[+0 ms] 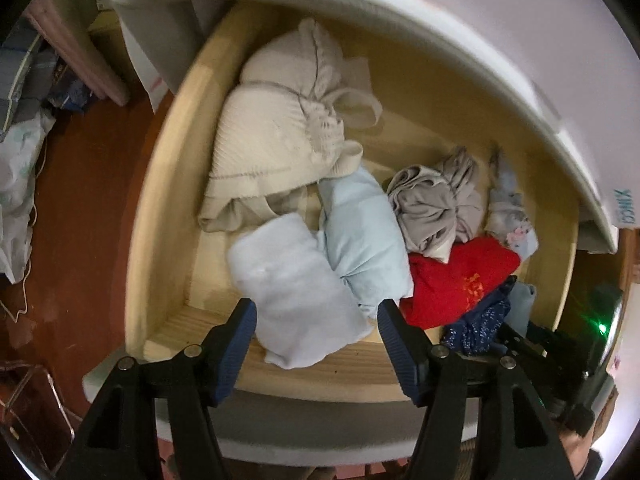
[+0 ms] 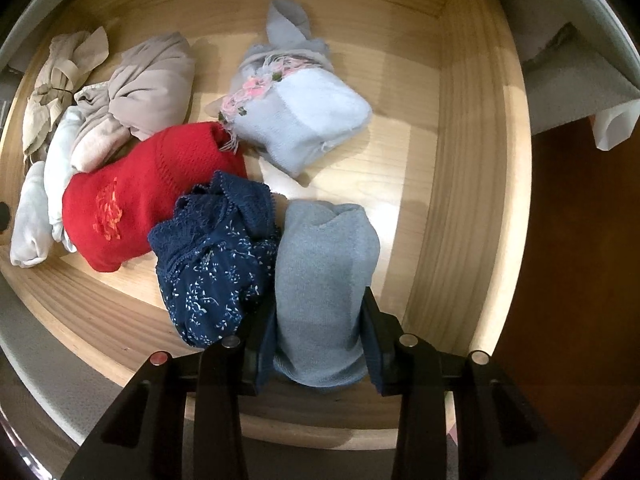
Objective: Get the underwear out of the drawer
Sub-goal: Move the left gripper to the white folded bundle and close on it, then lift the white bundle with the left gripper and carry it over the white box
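Wooden drawer (image 2: 460, 128) is holding rolled underwear. Right gripper (image 2: 320, 340), at lower centre, is clamping a grey-blue roll (image 2: 324, 280) beside a navy floral pair (image 2: 216, 264). Left gripper (image 1: 316, 320) is gaping wide around a white roll (image 1: 292, 284), gripping nothing.

pale matt wooden drawer (image 2: 472, 168) holds soft cloth: ribbed cream knit (image 1: 276, 128), red knit (image 2: 136, 200), navy lace (image 2: 216, 240).

Grey-blue roll (image 2: 324, 292) — near end hidden between the right gripper's (image 2: 318, 344) fingers. Navy floral piece (image 2: 216, 276) — lower edge behind the left finger. Red piece (image 1: 452, 284) partly overlapped.
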The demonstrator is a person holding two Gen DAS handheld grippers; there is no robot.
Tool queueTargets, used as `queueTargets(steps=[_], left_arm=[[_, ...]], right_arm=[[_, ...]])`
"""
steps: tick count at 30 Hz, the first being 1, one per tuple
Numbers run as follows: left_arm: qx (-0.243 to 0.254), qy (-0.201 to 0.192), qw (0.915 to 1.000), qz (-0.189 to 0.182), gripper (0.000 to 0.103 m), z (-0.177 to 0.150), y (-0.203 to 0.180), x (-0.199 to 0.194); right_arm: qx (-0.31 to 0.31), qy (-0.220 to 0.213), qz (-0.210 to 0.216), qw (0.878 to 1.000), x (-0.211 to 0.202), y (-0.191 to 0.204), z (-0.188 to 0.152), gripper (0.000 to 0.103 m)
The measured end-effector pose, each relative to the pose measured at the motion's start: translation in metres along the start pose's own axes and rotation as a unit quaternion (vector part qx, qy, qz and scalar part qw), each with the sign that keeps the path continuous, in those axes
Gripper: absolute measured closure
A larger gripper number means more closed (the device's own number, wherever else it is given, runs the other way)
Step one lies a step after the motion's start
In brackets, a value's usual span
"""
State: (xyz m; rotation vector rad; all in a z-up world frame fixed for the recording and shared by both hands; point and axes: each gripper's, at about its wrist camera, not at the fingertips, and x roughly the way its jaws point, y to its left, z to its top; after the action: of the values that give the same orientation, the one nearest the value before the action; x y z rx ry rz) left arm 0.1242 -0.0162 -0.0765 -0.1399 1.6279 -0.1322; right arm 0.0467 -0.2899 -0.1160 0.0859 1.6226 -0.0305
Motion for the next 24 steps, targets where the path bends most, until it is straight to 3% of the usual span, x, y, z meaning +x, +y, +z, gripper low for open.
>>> queueTargets(steps=[7, 16, 24], left_arm=[[-0.01, 0.03, 0.9986, 0.042, 0.039, 0.007, -0.003, 0.023], [-0.007, 0.056, 0.9966, 0.06, 0.037, 0.006, 0.008, 0.05], [0.027, 0.033, 0.9968, 0.068, 0.043, 0.002, 0.004, 0.051]], right_arm=[[0.0, 0.0, 0.0, 1.0, 0.001, -0.001, 0.001, 0.068], [0.0, -0.001, 0.001, 1.0, 0.004, -0.001, 0.004, 0.068], [0.0, -0.001, 0.001, 1.0, 0.002, -0.003, 0.006, 0.067]])
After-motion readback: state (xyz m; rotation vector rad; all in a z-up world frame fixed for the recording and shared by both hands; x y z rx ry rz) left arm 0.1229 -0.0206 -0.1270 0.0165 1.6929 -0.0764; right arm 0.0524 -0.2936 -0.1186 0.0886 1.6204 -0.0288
